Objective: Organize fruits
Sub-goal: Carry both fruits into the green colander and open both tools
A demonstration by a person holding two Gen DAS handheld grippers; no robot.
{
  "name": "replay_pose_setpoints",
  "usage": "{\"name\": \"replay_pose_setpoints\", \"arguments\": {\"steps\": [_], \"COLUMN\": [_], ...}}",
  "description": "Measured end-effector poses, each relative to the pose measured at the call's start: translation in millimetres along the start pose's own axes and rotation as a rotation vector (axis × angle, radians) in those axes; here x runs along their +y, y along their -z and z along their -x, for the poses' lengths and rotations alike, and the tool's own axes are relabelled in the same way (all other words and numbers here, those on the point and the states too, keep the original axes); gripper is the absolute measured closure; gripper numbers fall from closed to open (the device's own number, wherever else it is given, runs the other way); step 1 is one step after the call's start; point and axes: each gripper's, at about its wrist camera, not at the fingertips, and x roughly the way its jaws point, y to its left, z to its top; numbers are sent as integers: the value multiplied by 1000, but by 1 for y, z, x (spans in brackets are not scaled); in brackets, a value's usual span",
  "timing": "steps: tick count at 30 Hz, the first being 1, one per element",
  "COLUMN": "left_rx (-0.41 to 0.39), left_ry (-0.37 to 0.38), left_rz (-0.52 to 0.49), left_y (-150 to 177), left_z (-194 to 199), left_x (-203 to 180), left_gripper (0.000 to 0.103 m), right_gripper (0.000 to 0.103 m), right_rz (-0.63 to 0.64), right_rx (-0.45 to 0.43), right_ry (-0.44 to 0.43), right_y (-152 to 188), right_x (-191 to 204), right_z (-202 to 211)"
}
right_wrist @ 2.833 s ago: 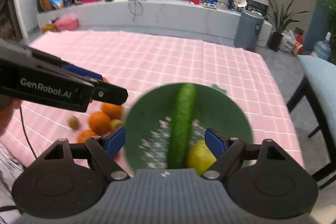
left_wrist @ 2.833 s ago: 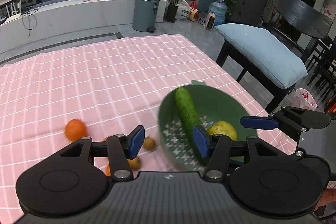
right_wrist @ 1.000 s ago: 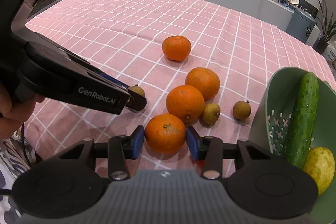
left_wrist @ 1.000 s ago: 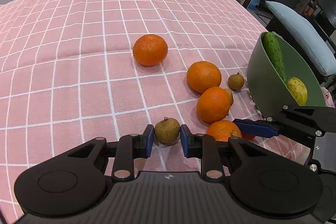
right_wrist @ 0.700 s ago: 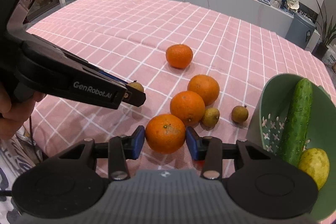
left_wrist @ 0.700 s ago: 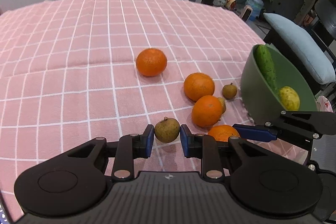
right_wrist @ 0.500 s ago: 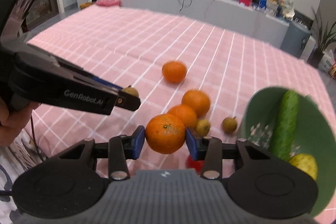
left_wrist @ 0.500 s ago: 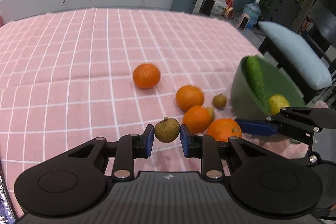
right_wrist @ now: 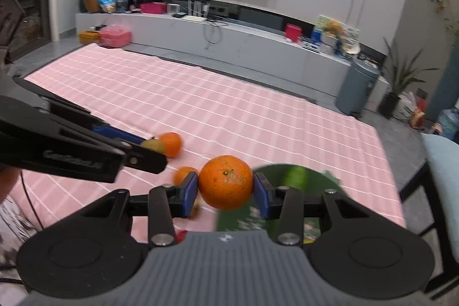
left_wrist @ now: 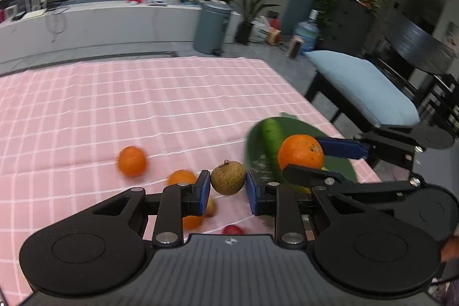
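Note:
My left gripper [left_wrist: 228, 188] is shut on a small brown round fruit [left_wrist: 228, 177] and holds it above the pink checked cloth [left_wrist: 143, 105]. My right gripper [right_wrist: 225, 191] is shut on an orange [right_wrist: 225, 182], lifted over the near edge of the green bowl [right_wrist: 315, 182]. The held orange also shows in the left wrist view [left_wrist: 300, 152], in front of the green bowl [left_wrist: 301, 128] with a cucumber [left_wrist: 272, 136] in it. Loose oranges [left_wrist: 132, 161] lie on the cloth. The left gripper shows at the left of the right wrist view [right_wrist: 155, 151].
A small red fruit [left_wrist: 233, 229] lies on the cloth below my left gripper. A bench with a light blue cushion [left_wrist: 364, 88] stands off the table's right edge. A grey bin [left_wrist: 212, 27] and a long white cabinet [left_wrist: 100, 25] stand beyond the far edge.
Both grippers closed on their fruit on the cloth, then rose and swung right toward the green bowl. The fruit left on the cloth now sits lower and smaller in view.

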Motion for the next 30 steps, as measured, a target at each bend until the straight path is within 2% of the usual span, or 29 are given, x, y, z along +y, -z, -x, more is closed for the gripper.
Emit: {"name": "replay_pose_setpoints", "arguments": {"steps": [9, 15, 23, 30], "left_rx": [84, 179, 273, 319], "left_ry": [95, 132, 114, 62], "left_rz": [-119, -208, -283, -347], "left_y": [-7, 4, 11, 16], "left_z": [-45, -75, -96, -111], "left_x": [-46, -68, -77, -85], "left_gripper": [73, 73, 73, 73], "right_gripper": [64, 64, 64, 63], "right_rz": [-4, -3, -25, -36], "right_rx": [98, 198, 297, 330], "right_ry": [85, 84, 39, 19], "right_y": [20, 37, 50, 57], "right_x": [-52, -69, -79, -82], "right_z": [8, -4, -27, -35]}}
